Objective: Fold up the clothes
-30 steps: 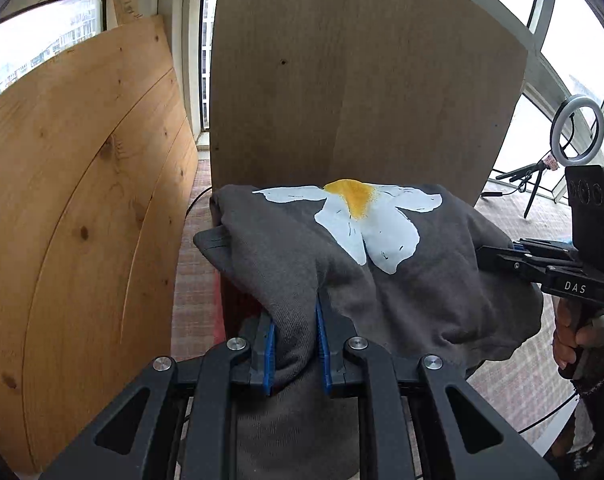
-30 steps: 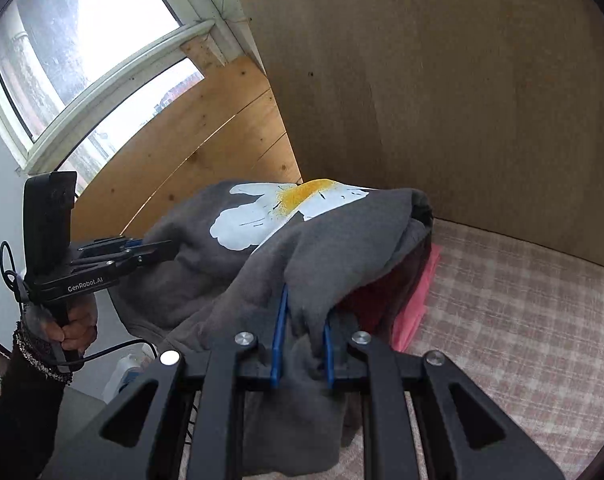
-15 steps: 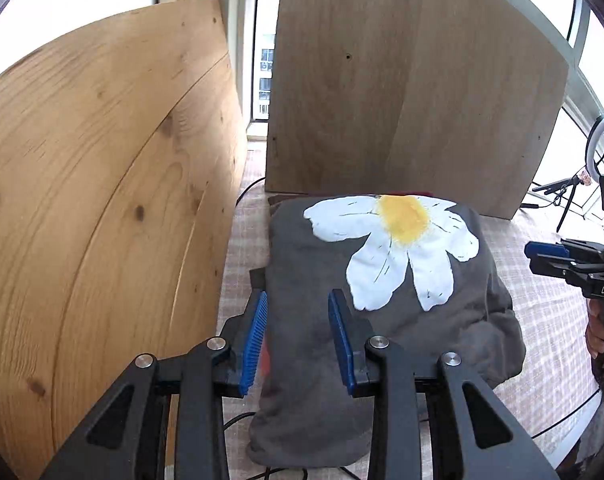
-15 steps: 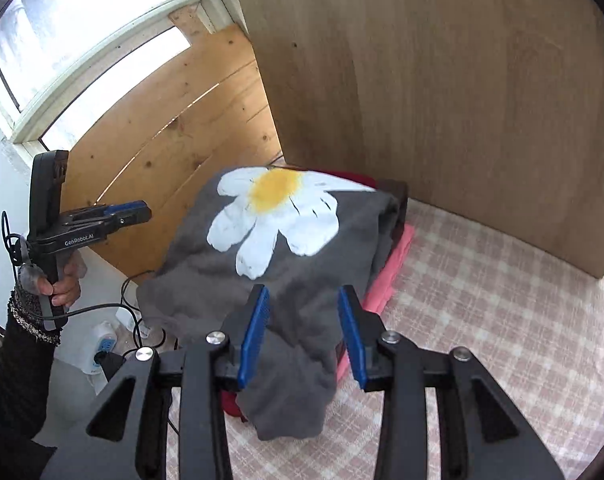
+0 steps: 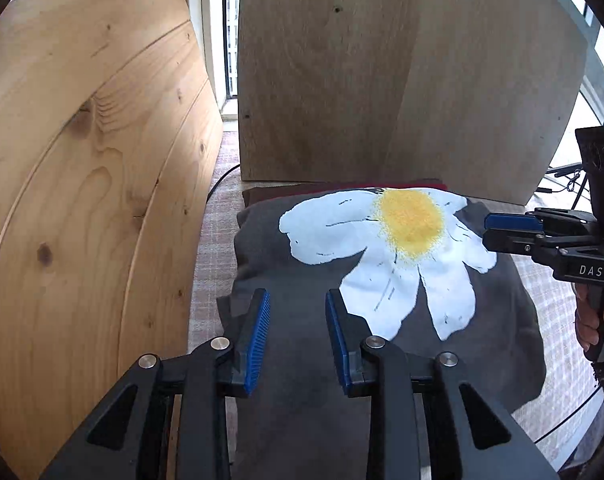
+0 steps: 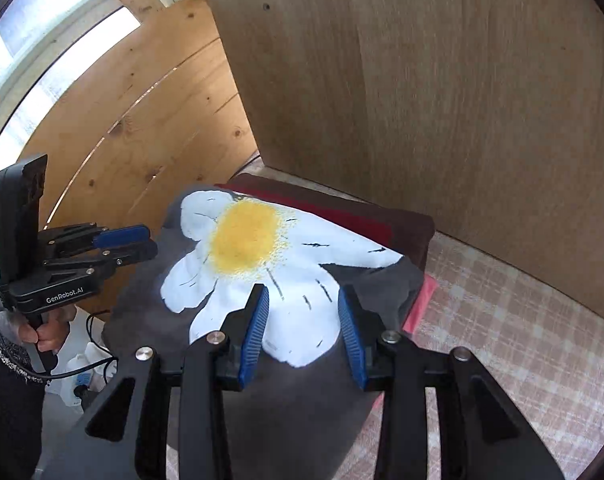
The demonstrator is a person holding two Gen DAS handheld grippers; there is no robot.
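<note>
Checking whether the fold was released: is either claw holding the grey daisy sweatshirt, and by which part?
Nothing is held. The left claw and right claw are open over the grey sweatshirt, having just opened.

pine board (image 5: 94,184): leaning on edge, left of my left tool, knotty planks
plywood panel (image 5: 405,76): upright, straight ahead of both my tools
checked cloth (image 6: 513,332): table cover, pink-beige, right of my right tool
window (image 6: 50,36): bright, behind the pine board, far left of my right tool
black cable (image 5: 221,179): on the cloth, ahead-left of my left tool, runs between the two boards
white bottle (image 6: 78,364): down by the floor, left of my right tool; details unclear
</note>
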